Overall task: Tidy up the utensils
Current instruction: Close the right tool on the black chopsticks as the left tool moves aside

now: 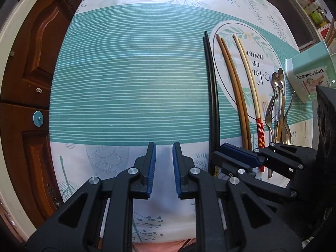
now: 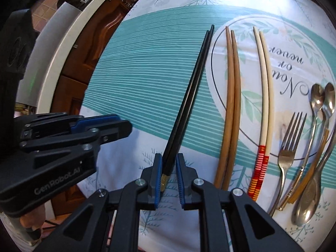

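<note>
Between my right gripper's (image 2: 169,175) open jaws lie the gold-capped butt ends of the black chopsticks (image 2: 189,96), their long axis running straight ahead and a little right, away from me across the teal-striped tablecloth (image 2: 136,79). The pads stand on either side of the pair with a gap; the left pad looks close to the nearer stick, but I cannot tell if it touches. My left gripper (image 1: 163,168) hangs open over bare cloth to the left and holds nothing; the right is plainly the nearer hand, so I judge the grab is its to make by closing across the pair. Beside the black pair, going right, lie the brown chopsticks (image 2: 231,105), then the cream chopsticks (image 2: 266,96) with red-banded handles, then a fork (image 2: 290,147) and the spoons (image 2: 319,113) in an overlapping heap. A box marked Tableware block (image 1: 308,79) shows only in the left view, cut off at the frame edge. The spoon handles cross one another, and how many pieces lie there I cannot make out.
</note>
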Tool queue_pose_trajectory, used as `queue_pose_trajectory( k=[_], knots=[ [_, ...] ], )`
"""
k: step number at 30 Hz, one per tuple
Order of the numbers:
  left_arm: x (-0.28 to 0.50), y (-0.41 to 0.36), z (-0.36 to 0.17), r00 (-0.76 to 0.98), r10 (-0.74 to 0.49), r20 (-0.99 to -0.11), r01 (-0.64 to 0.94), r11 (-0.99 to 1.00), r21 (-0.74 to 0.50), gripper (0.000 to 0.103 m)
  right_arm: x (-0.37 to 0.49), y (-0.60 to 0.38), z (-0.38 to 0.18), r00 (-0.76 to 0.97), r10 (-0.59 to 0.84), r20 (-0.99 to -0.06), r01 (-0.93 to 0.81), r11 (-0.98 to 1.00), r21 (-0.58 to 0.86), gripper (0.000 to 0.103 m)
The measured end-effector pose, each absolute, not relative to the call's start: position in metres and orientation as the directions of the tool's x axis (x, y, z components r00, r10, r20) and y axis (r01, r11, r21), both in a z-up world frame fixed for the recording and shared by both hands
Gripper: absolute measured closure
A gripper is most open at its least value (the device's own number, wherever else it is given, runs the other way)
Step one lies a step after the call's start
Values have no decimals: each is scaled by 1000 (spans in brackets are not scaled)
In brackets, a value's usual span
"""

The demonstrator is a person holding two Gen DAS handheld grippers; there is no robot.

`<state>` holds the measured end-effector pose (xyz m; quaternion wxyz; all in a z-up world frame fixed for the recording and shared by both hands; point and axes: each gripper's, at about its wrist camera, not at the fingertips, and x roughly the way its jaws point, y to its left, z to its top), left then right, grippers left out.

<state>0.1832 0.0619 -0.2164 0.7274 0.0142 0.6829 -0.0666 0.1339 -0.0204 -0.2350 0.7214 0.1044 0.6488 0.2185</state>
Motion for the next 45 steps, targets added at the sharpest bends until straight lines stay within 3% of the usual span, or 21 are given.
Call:
queue_pose_trajectory(
  k=[18,23,28,32,36,37,45],
  knots=[
    [171,119,-189,104,-144,-984,79,988,-136,90,170,12,-233,63,272,-960,-95,959,266,88],
    [168,134,-183,112,-155,-982,57,987,-149,90,186,27,-233,48,222,-974,-59,974,219,72],
    [173,138,-184,115,-165,-980,31,986,-162,90,202,26,-234,37,170,-985,8,985,170,70],
    [172,138,-180,122,-169,-978,30,986,-166,90,205,41,-236,28,77,-997,-57,996,75,69],
    [171,136,-179,120,-172,-978,34,985,-169,90,201,53,-236,35,43,-998,-101,994,39,74],
    [170,135,-180,116,-174,-978,34,985,-171,90,201,52,-236,28,44,-999,-104,994,40,88],
    [164,114,-182,131,-156,-979,85,986,-146,90,194,-5,-235,12,283,-959,-30,959,282,92]
  ],
)
